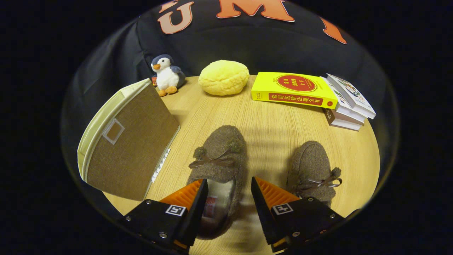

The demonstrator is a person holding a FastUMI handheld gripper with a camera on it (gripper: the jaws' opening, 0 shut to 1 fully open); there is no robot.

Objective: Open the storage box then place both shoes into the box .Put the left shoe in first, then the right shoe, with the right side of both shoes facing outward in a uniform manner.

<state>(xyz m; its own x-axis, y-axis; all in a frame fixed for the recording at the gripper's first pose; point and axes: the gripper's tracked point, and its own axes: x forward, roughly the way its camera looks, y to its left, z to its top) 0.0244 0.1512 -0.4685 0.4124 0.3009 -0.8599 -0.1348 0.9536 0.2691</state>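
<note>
Left shoe (219,166) at lower centre, heel end between the jaws. Gripper (229,187) wide open, gripping nothing. Right shoe (313,170) lower right, apart. Box (129,141) at left, lid shut. Penguin (166,75), bun (223,77), books (311,94) across top of surface (269,131).

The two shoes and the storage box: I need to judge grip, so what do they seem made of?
Both shoes, one between the open jaws of the gripper and one beyond the right finger, look like soft, matte, curly brown fleece with thin ribbon bows. The storage box looks like coarse woven fabric over stiff panels, cream-edged; the weave texture shows.
</note>
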